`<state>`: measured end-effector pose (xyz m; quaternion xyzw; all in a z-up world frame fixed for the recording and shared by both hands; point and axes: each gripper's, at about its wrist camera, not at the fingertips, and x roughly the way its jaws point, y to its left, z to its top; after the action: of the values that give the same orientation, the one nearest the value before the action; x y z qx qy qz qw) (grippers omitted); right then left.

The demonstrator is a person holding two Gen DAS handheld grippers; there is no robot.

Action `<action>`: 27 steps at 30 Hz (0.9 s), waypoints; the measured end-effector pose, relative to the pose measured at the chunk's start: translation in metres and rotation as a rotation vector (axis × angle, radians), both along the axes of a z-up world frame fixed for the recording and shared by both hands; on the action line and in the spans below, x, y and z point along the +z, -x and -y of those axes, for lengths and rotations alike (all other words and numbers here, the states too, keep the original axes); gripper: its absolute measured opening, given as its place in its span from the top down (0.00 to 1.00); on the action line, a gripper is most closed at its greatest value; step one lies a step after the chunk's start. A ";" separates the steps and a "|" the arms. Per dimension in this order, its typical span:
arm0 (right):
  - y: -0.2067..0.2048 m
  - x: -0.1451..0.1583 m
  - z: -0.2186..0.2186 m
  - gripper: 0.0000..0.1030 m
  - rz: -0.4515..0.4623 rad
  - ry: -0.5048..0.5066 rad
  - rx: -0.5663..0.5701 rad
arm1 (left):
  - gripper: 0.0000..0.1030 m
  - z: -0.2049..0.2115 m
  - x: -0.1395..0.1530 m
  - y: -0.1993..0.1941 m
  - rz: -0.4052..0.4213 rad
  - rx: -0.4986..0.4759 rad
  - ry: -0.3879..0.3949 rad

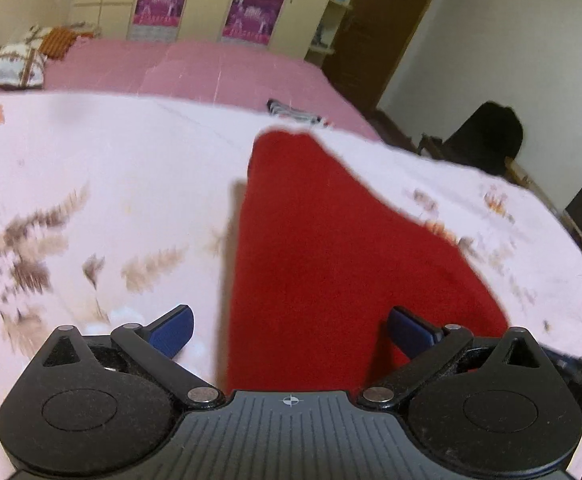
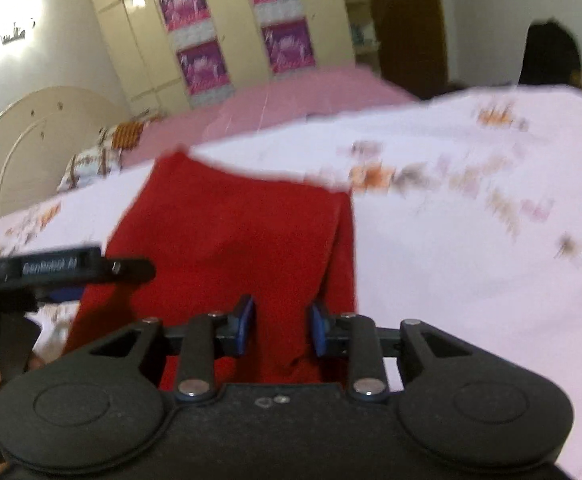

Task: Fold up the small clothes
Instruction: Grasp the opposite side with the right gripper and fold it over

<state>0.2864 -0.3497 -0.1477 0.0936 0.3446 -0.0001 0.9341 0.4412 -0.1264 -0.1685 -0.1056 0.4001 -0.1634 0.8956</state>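
Red garment (image 1: 331,248) folded, tapering to a point; plain cloth.

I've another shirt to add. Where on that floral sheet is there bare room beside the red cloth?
The sheet lies bare on both sides of the red cloth: a wide stretch on its left side and another on its right. It is crowded at the cloth's near end, where both grippers work.

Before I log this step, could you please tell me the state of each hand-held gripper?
Left hand-held gripper: open, holding nothing; red cloth lies between its fingers.
Right hand-held gripper: partly open, cloth between its pads; grip cannot be told.
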 end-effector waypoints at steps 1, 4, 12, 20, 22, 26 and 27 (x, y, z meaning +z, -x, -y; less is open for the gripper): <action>0.000 0.008 0.000 0.70 0.032 0.022 -0.012 | 0.00 -0.001 0.005 -0.002 0.011 0.006 -0.001; -0.012 0.021 -0.003 0.70 0.076 0.061 -0.009 | 0.00 0.000 0.008 -0.016 0.012 0.026 -0.016; -0.075 0.001 -0.027 0.72 0.041 0.128 0.003 | 0.00 0.019 -0.017 -0.048 -0.024 0.037 -0.063; -0.092 -0.025 -0.025 0.71 0.004 0.192 -0.011 | 0.00 0.018 -0.014 -0.043 -0.048 0.048 -0.048; -0.086 -0.014 -0.022 0.71 -0.001 0.167 -0.005 | 0.00 0.011 -0.007 -0.029 -0.022 0.042 -0.045; -0.056 0.004 -0.027 0.70 0.041 0.151 0.019 | 0.00 -0.012 -0.004 0.013 -0.028 0.019 -0.027; -0.050 0.005 -0.030 0.70 0.041 0.158 0.027 | 0.00 -0.018 -0.006 0.024 -0.035 0.016 -0.025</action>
<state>0.3362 -0.3198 -0.1429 0.0149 0.3257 -0.0129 0.9453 0.4172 -0.1085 -0.1741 -0.1005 0.4167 -0.1493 0.8910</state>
